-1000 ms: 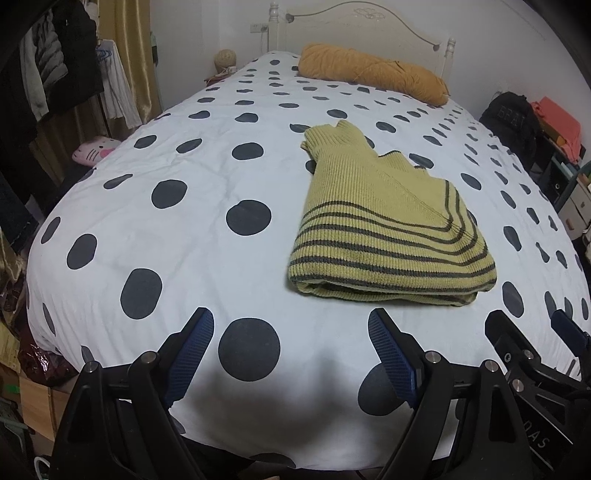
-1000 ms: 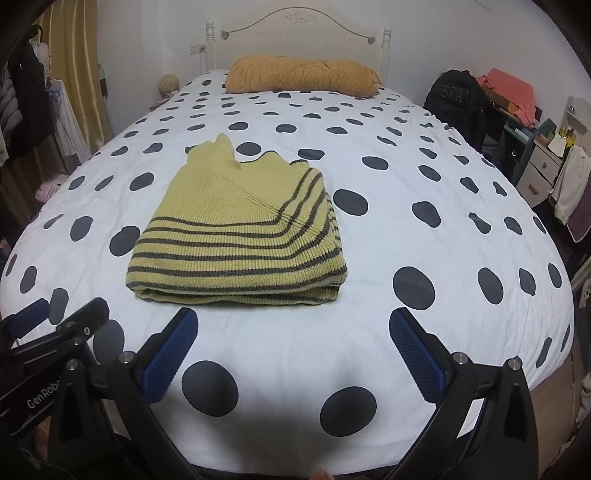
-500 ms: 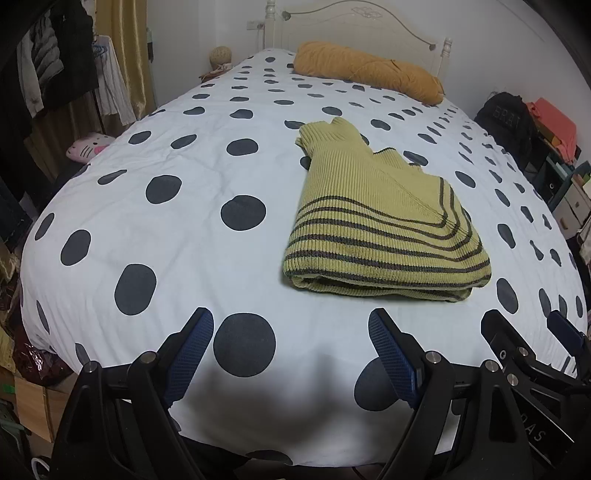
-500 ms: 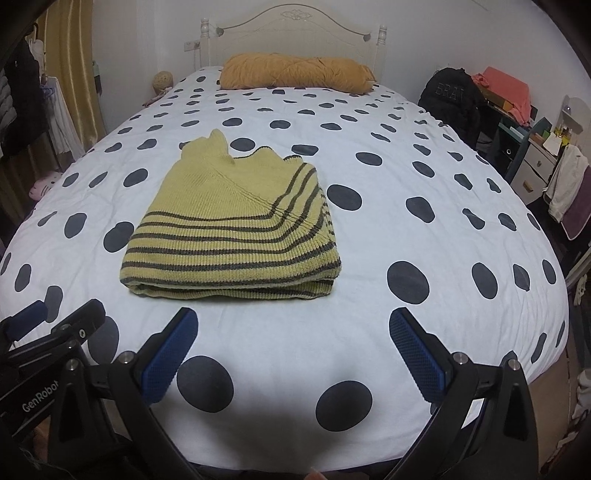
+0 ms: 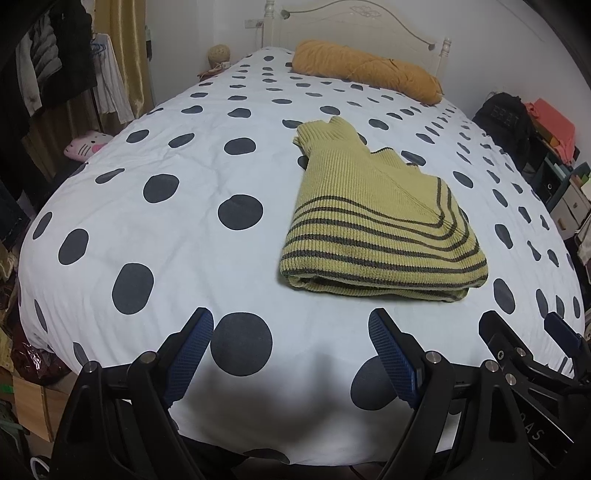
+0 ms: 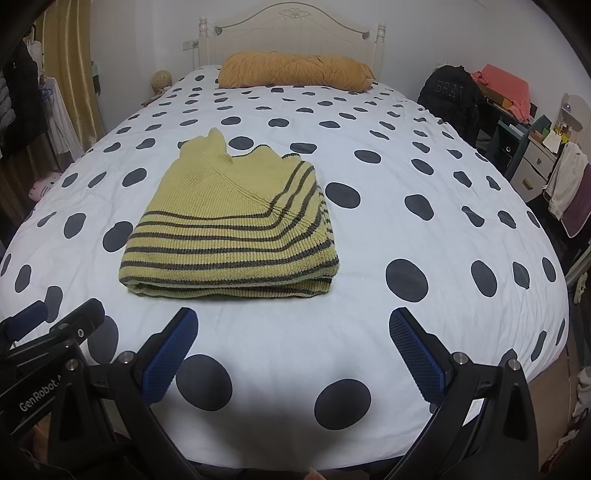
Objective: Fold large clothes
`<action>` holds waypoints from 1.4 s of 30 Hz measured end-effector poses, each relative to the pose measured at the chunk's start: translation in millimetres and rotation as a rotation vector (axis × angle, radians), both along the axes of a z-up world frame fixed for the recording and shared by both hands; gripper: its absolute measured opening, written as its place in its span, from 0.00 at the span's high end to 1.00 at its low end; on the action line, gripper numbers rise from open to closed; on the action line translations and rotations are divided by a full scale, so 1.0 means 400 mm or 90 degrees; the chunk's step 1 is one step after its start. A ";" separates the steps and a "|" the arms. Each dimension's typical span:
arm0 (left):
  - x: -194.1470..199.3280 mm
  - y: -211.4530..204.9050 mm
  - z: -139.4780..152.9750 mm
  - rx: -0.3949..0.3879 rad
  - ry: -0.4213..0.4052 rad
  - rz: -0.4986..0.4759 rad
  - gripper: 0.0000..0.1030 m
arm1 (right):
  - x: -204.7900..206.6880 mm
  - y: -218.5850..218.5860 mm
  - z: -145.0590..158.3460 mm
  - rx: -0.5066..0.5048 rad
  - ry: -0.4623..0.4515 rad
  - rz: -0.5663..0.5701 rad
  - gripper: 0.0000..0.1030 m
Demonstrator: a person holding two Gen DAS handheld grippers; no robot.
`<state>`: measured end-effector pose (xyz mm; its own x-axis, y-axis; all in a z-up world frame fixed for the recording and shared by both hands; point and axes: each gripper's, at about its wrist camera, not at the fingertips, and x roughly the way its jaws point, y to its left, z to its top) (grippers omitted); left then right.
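Note:
A yellow-green knit sweater with dark stripes (image 5: 373, 225) lies folded into a compact rectangle on the polka-dot bed cover (image 5: 177, 221). It also shows in the right wrist view (image 6: 232, 225). My left gripper (image 5: 291, 354) is open and empty, held over the foot of the bed, short of the sweater. My right gripper (image 6: 291, 350) is open and empty, also at the foot of the bed, apart from the sweater. Each gripper shows at the edge of the other's view.
An orange bolster pillow (image 6: 295, 70) lies by the white headboard (image 6: 291, 33). Hanging clothes (image 5: 48, 66) and a curtain stand left of the bed. A black backpack (image 6: 450, 96), drawers and a cluttered desk (image 6: 532, 155) stand on the right.
Both grippers have drawn back and up a little from the bed; the sweater sits slightly farther off in both views. Both stay open. The sweater has not moved.

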<state>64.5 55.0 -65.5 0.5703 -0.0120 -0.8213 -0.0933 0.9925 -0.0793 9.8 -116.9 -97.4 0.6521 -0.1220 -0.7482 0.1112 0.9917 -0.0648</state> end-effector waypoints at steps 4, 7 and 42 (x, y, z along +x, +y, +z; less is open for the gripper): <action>0.001 0.001 0.003 0.001 0.000 0.000 0.16 | 0.001 0.000 -0.001 -0.001 0.000 0.001 0.00; 0.001 0.001 0.004 0.000 0.002 0.001 0.16 | 0.002 -0.001 0.000 -0.001 0.001 0.000 0.00; 0.016 -0.031 0.006 0.007 0.022 -0.004 0.16 | 0.023 -0.038 0.001 -0.019 0.014 -0.001 0.00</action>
<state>70.9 42.6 -62.9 0.5416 -0.0069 -0.8406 -0.0889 0.9939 -0.0654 19.1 -132.0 -97.2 0.6352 -0.1457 -0.7585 0.1118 0.9890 -0.0964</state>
